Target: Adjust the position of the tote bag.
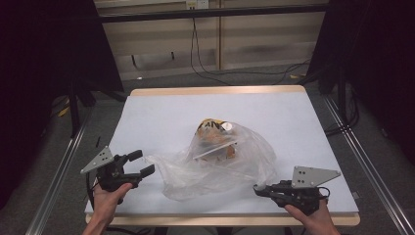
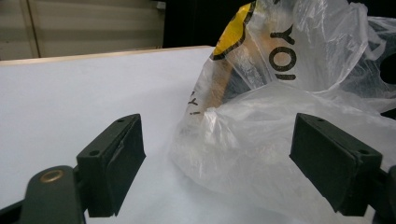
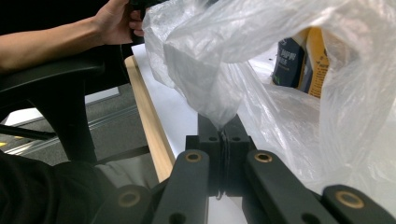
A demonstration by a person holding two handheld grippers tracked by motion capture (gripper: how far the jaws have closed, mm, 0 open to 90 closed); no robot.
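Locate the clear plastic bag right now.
In the high view the plastic bag lies near the table's front centre, between the open left gripper and the right gripper, which pinches its edge.

Left gripper (image 2: 217, 161) jaws wide apart, clear plastic bag (image 2: 299, 140) between, white table (image 2: 70, 102)

Dim overall in the high view, black at the upper left and upper right corners; evenly lit from above on the pale table (image 1: 161, 112), only soft shadows. Mild glare on the plastic bag (image 1: 220, 161) near frame centre. Soft and slightly blurred throughout. Close jaws at the bottom of both gripper views dark and out of focus.
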